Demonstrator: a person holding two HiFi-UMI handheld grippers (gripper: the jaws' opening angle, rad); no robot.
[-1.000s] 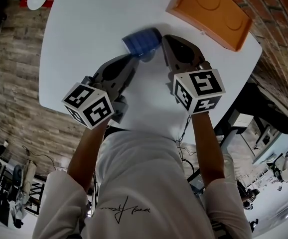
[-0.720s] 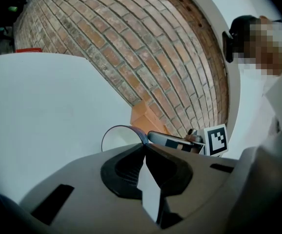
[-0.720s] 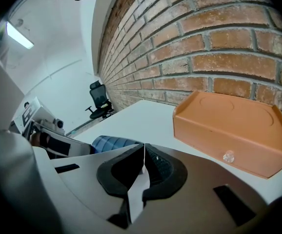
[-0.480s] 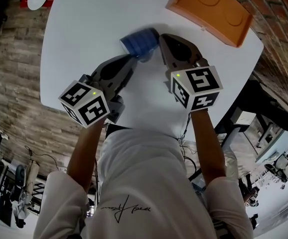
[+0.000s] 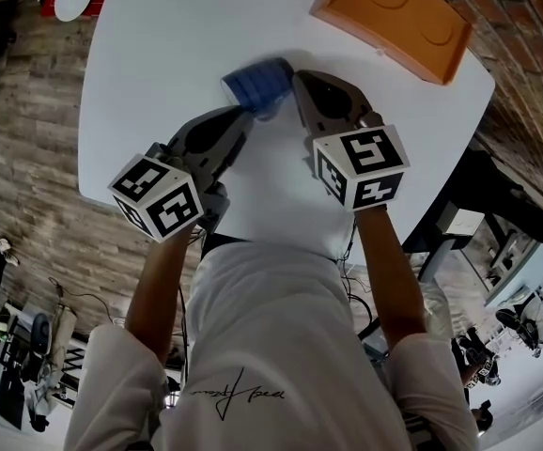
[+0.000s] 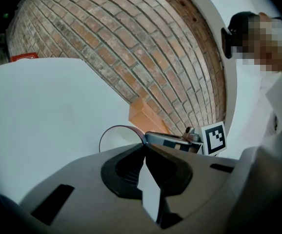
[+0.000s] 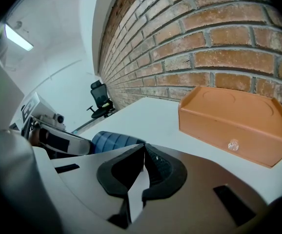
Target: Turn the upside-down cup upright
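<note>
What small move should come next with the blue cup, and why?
Probably roll the left gripper so the blue cup ends mouth-up, then set it on the white table. Its jaws appear shut on the cup's rim, the cup lies sideways, and the right gripper is shut and empty beside it.

Shows a smooth matt white surface (image 5: pixel 159 64), a ribbed blue plastic cup (image 5: pixel 257 83), a matt orange tray (image 5: pixel 384 12), a rough brick wall (image 7: pixel 204 33).

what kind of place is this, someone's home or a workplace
Most likely a workplace, perhaps an office or lab: a plain white table stands by a bare brick wall, and a black office chair sits in the open room beyond.
</note>
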